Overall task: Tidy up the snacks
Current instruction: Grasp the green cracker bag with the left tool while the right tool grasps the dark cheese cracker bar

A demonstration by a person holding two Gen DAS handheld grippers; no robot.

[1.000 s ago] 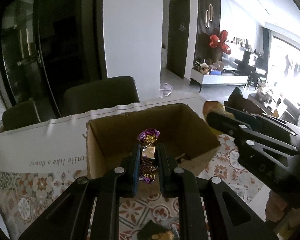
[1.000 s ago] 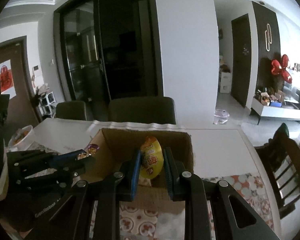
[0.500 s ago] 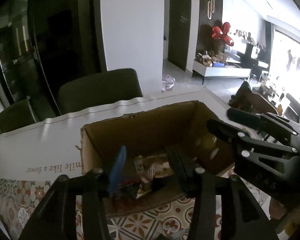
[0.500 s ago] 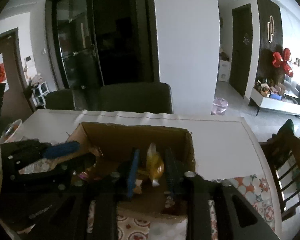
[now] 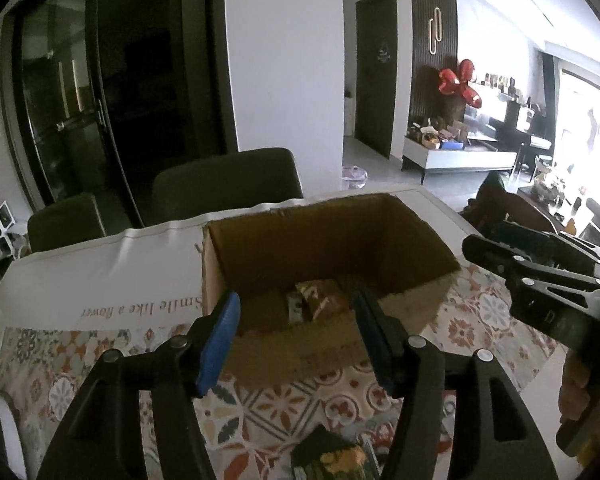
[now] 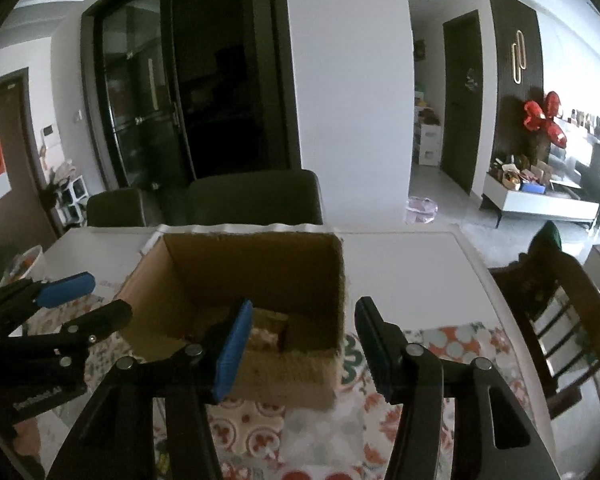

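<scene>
One box (image 5: pixel 328 352) is sitting on one table (image 6: pixel 404 256). Two grippers are showing, the left (image 5: pixel 294 336) and the right (image 6: pixel 300 344). Two dark chairs (image 5: pixel 224 184) are standing behind the table and one wooden chair (image 6: pixel 556 312) beside it. One packet (image 5: pixel 332 458) is lying outside the box; the snacks (image 5: pixel 316 300) inside are too blurred to count.

Matt cardboard, printed cloth and black plastic on a smooth white desk

The box (image 5: pixel 328 240) is raw brown cardboard, dull and fibrous at its cut edges; the snacks (image 5: pixel 316 300) inside wear crinkled, faintly shiny wrappers. The tablecloth (image 5: pixel 100 300) looks like smooth printed sheeting with a slight sheen, over the matt white desk (image 6: pixel 412 264). Each claw, left (image 5: pixel 296 336) and right (image 6: pixel 304 344), is matt black plastic with bright metal rivets and ribbed blue rubbery pads (image 6: pixel 232 356).
</scene>
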